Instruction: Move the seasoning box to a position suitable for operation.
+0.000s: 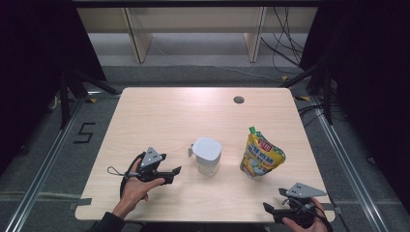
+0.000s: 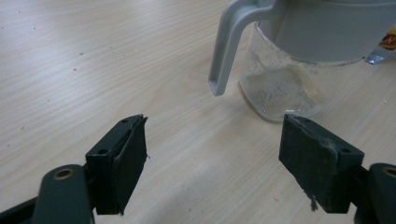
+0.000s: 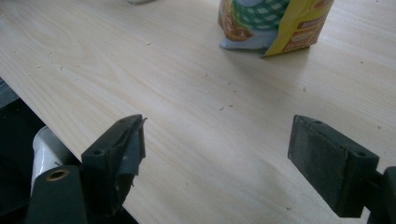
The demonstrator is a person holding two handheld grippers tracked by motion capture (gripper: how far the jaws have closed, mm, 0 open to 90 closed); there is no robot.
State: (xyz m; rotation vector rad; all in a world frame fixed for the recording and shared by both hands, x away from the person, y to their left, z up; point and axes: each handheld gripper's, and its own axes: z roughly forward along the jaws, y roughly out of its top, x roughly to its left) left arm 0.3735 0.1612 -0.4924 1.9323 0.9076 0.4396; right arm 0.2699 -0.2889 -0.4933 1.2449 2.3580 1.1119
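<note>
I have the left gripper (image 1: 170, 173) low over the table (image 1: 159, 116), its jaws spread wide with nothing between them — bare wood shows in the gap in the left gripper view. It points toward the jug (image 1: 207, 155), which stands upright near the table's middle, just ahead of the jaws but not touching them. In the left gripper view the jug (image 2: 289, 60) has a clear body, a grey lid and a grey handle (image 2: 229, 46) hanging down on the side facing me; the handle sits beyond the gap, closer to the left-hand jaw.

My right gripper (image 1: 270, 210) rests at the near right edge of the table, jaws also wide apart and holding nothing. Ahead of it stands the pouch (image 1: 261, 154) — yellow, with a green cap, upright and leaning slightly. In the right gripper view its base (image 3: 273, 25) is well beyond the jaws, apart from them. Jug and pouch stand side by side, near each other without touching.
</note>
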